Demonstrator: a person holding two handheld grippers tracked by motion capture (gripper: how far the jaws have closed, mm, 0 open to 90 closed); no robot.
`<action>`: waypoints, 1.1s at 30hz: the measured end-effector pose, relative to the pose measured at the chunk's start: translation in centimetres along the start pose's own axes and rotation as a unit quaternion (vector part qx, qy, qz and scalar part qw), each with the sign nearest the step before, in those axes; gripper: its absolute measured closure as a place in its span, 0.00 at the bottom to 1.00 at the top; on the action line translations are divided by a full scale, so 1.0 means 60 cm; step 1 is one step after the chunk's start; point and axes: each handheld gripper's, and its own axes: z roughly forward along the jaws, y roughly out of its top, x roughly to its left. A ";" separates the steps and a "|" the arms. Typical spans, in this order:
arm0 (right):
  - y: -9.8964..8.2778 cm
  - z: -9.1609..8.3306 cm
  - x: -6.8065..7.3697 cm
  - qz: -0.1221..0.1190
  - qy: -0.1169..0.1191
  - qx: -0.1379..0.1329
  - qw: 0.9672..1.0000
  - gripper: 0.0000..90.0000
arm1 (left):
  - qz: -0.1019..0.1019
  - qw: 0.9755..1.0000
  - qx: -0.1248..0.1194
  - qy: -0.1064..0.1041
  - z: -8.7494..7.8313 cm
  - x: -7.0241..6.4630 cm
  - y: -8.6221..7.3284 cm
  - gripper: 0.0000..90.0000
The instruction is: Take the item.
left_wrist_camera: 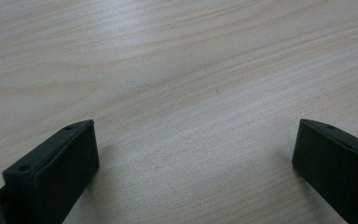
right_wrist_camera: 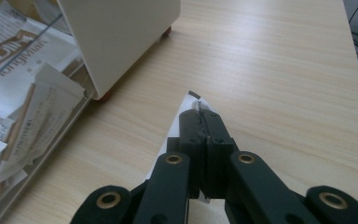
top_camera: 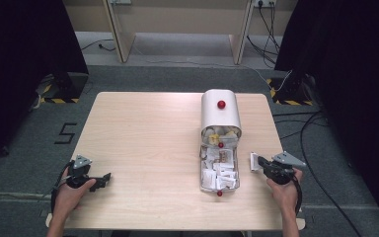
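A white box [top_camera: 220, 109] with a red knob stands on the wooden table [top_camera: 143, 128], and its clear drawer [top_camera: 218, 168] is pulled toward me, full of white paper packets [right_wrist_camera: 16, 112]. My right gripper [top_camera: 258, 161] hovers just right of the drawer, shut on a small white packet [top_camera: 253, 162]. In the right gripper view the jaws meet with the white packet [right_wrist_camera: 179, 126] pinched between them [right_wrist_camera: 200, 112]. My left gripper [top_camera: 103, 178] rests at the near left of the table, open, with bare wood between its fingers [left_wrist_camera: 60, 168].
The box's corner [right_wrist_camera: 121, 42] rises close to the upper left of my right gripper. Black stands and cables lie on the floor past the table's far edge. The table's right edge [top_camera: 276, 143] runs close to my right hand.
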 end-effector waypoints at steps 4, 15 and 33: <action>-0.004 0.005 0.000 0.003 -0.002 0.006 1.000 0.99 | 0.000 1.000 0.000 0.000 0.000 0.000 0.000 0.00; -0.011 0.015 -0.002 0.007 -0.009 0.017 1.000 0.92 | 0.000 1.000 0.000 0.000 0.000 0.000 0.000 0.00; -0.003 -0.010 0.004 0.036 -0.016 -0.002 0.999 0.54 | 0.000 1.000 0.000 0.000 0.000 0.000 0.000 0.00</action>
